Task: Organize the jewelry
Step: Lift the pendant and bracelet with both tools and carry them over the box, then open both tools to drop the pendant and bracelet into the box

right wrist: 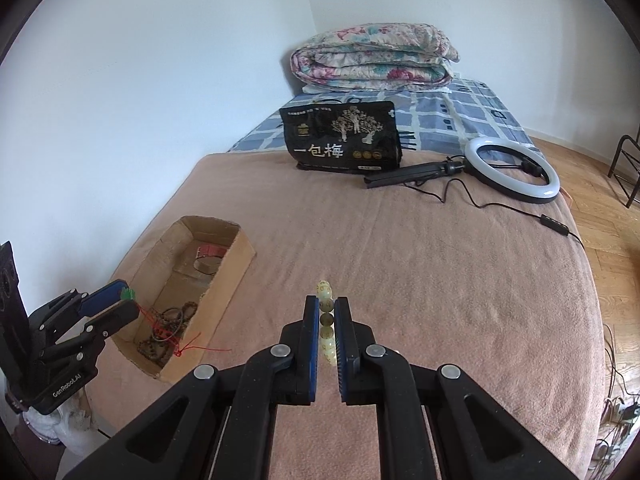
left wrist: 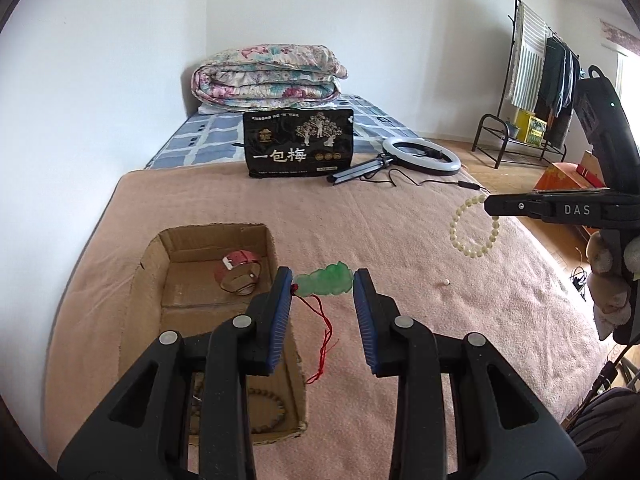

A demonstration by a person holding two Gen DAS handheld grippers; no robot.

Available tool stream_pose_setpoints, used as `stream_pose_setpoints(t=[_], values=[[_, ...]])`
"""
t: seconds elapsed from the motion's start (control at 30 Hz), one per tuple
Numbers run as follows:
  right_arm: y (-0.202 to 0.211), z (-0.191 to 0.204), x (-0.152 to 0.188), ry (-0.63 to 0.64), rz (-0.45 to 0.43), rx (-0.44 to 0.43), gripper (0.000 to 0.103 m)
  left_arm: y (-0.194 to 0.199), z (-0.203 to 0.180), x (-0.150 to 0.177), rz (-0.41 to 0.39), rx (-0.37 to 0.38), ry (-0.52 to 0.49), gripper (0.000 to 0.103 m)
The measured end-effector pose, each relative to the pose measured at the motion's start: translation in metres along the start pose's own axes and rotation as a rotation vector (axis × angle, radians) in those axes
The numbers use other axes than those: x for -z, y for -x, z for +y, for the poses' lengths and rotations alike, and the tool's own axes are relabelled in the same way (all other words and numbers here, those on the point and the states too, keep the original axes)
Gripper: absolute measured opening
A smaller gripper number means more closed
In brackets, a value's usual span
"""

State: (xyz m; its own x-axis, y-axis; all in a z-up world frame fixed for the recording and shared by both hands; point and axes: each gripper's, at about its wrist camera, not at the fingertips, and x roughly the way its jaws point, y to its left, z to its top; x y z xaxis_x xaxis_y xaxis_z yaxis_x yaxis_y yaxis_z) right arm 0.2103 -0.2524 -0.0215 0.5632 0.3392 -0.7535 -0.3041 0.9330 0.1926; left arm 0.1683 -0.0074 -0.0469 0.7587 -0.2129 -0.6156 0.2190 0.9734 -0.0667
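My left gripper (left wrist: 322, 276) is shut on a green jade pendant (left wrist: 326, 282), held end to end between the blue pads. Its red cord (left wrist: 320, 332) dangles beside the open cardboard box (left wrist: 152, 276). The box holds a red-strapped watch (left wrist: 236, 270) and brown bead strings (left wrist: 268, 408). At the right, my right gripper (left wrist: 492, 205) carries a pale bead bracelet (left wrist: 453, 232) above the blanket. In the right wrist view, the right gripper (right wrist: 326, 302) is shut on that bracelet (right wrist: 324, 292). There the left gripper (right wrist: 128, 300) holds the pendant (right wrist: 127, 294) over the box (right wrist: 236, 264).
A pink blanket (left wrist: 400, 240) covers the bed. A black snack bag (left wrist: 298, 142), a ring light with cable (left wrist: 420, 154) and a folded quilt (left wrist: 266, 76) lie farther back. One loose white bead (left wrist: 445, 282) rests on the blanket. A clothes rack (left wrist: 532, 72) stands at the right.
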Motion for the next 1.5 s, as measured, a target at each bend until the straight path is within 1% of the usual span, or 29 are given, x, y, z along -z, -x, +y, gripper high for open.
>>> stream_pose_setpoints(t=[0.4, 0.6, 0.77, 0.97, 1.27, 1.5], values=[[-0.018, 0.069, -0.013, 0.088, 0.01, -0.093, 0.005, 0.002, 0.077, -0.012, -0.013, -0.086, 0.056, 0.031], [-0.033, 0.102, -0.018, 0.127, 0.022, -0.134, 0.005, -0.006, 0.105, -0.018, -0.012, -0.104, 0.075, 0.031], [-0.049, 0.125, -0.018, 0.156, 0.045, -0.161, 0.005, -0.017, 0.119, -0.019, -0.001, -0.11, 0.082, 0.031], [-0.07, 0.144, -0.017, 0.172, 0.075, -0.187, 0.005, -0.035, 0.13, -0.019, 0.017, -0.108, 0.092, 0.031], [-0.097, 0.16, -0.013, 0.184, 0.112, -0.208, 0.005, -0.056, 0.14, -0.018, 0.039, -0.1, 0.1, 0.031], [-0.108, 0.169, -0.01, 0.201, 0.128, -0.212, 0.005, -0.069, 0.144, -0.017, 0.053, -0.095, 0.107, 0.031]])
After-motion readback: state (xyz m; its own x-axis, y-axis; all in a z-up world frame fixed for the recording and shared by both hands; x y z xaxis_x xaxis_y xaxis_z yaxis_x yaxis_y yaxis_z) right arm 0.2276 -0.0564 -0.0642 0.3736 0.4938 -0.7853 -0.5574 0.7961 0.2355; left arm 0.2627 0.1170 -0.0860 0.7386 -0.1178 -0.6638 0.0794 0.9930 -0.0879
